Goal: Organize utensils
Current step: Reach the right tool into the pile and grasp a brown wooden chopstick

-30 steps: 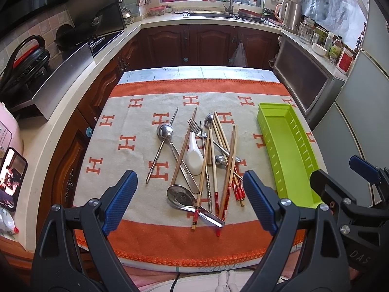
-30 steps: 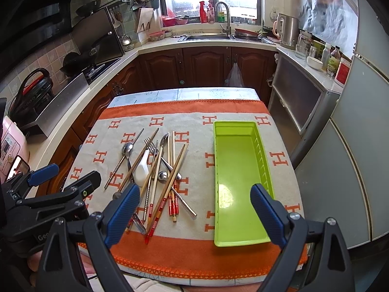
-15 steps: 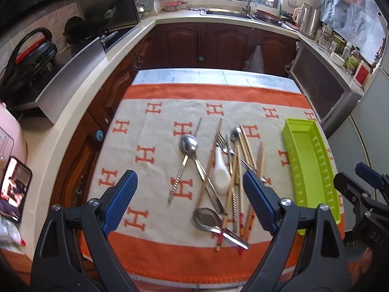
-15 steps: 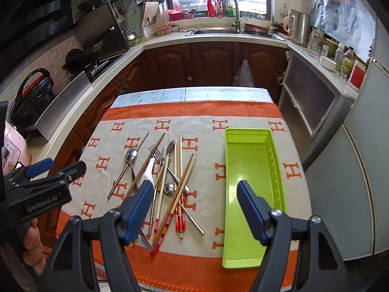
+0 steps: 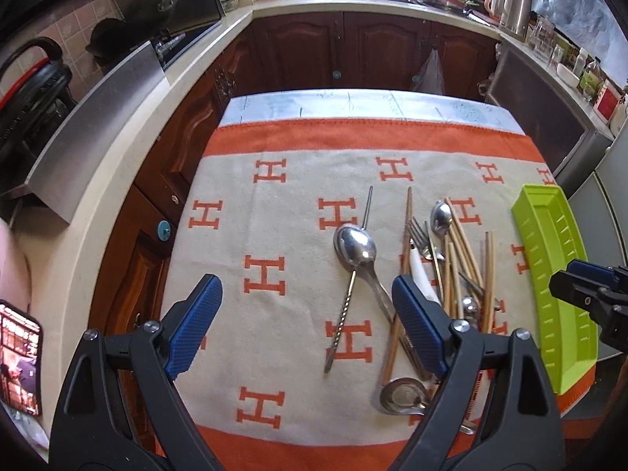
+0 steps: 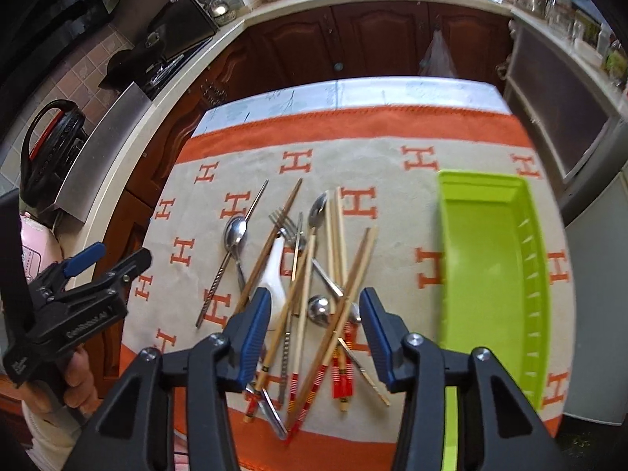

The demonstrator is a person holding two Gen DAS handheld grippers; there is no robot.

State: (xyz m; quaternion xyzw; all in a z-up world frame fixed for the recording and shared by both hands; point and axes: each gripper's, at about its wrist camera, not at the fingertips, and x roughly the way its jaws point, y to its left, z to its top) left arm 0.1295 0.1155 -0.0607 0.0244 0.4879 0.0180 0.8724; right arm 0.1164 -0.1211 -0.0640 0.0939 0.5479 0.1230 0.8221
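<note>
— Wooden chopsticks (image 6: pixel 355 271) lie tangled with spoons on your cloth (image 5: pixel 274 180), left of the green tray (image 6: pixel 490 259).
— Your grippers?
— Right gripper (image 6: pixel 315 327) gapes over the pile; left gripper (image 5: pixel 302 322) spread wide, empty.

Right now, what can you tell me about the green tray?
The green tray is a long, shallow rectangle of lime-green, seemingly plastic material, with small slots along its side walls. It lies flat on the orange-and-beige cloth, right of the utensil pile and apart from it. Nothing shows inside it, and neither gripper touches it.
</note>
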